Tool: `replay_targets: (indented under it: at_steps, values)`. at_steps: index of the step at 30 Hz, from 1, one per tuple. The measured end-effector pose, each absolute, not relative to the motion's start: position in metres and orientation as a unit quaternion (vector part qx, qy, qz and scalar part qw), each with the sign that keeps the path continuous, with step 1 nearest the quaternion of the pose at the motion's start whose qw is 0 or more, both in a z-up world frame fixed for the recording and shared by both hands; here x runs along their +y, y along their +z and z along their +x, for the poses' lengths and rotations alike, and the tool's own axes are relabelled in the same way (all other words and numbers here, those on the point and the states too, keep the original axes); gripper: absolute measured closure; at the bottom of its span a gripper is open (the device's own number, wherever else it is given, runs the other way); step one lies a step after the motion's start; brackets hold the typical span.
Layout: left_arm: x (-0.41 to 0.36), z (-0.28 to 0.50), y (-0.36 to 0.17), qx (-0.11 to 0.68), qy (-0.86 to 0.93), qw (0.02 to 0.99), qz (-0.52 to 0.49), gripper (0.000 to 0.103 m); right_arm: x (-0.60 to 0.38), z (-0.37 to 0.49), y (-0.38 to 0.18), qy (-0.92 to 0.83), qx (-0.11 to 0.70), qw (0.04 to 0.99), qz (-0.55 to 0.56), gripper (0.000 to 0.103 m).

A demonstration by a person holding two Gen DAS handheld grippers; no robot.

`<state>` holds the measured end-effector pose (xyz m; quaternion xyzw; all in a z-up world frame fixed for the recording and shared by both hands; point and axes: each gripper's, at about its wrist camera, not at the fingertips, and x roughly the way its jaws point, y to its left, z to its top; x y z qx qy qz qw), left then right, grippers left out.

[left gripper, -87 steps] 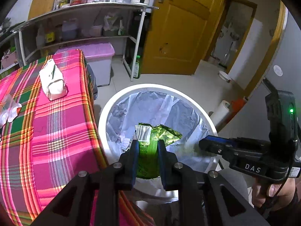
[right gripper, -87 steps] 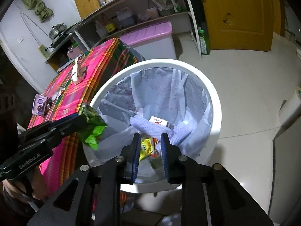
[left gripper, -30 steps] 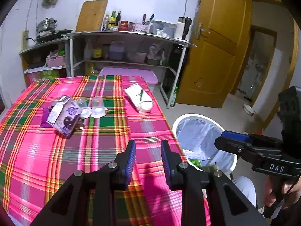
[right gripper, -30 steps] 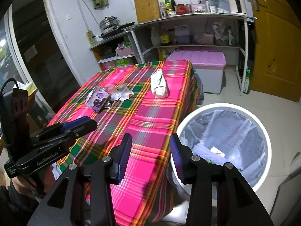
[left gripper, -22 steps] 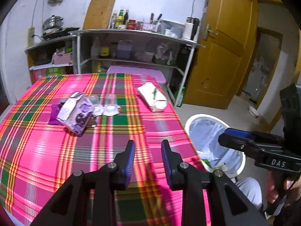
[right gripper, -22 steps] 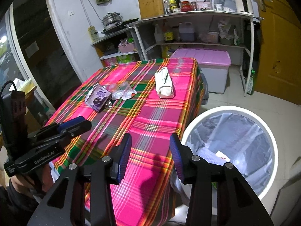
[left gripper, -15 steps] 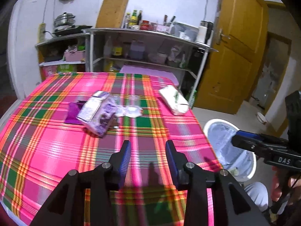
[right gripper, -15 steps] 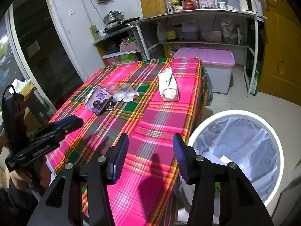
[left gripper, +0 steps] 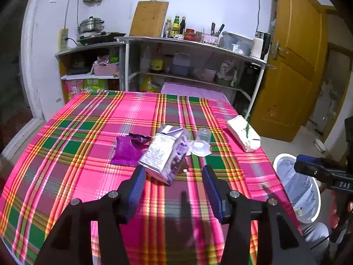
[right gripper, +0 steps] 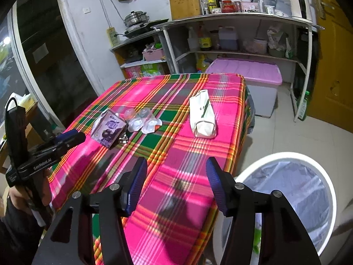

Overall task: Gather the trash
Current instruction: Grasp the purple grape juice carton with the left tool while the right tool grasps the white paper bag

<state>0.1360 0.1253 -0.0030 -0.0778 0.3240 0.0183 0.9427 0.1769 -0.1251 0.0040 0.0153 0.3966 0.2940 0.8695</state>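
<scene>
Left gripper point(left gripper: 174, 184) & right gripper point(right gripper: 176, 182): jaws apart, just been widening, nothing betw. them, both over bare near part of plaid table point(left gripper: 72, 154). Purple carton point(left gripper: 164, 154) lies just beyond left gripper, mid-table, w/ purple wrapper point(left gripper: 128, 150) to its left, clear cups point(left gripper: 199, 145) & white pack point(left gripper: 243, 135) to its right. White bin point(right gripper: 286, 201), lined w/ bag, stands on floor off table's right edge; contents unclear.

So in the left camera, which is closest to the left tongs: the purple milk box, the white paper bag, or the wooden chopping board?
Going out from the left tongs, which have just been opening with nothing between them:
1. Purple milk box, lying on the tablecloth right in front.
2. White paper bag, farther off, near the table's right edge.
3. Wooden chopping board, leaning on the back wall above the shelf.
</scene>
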Motion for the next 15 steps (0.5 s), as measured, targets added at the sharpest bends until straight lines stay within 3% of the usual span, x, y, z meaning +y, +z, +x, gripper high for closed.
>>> replay_targets:
  at_steps: [15]
  values:
    - [0.153,0.179,-0.026,0.348,-0.008,0.934,-0.074,0.044,-0.106,0.230,-0.012,0.277,0.408,0.870,-0.007,0.045]
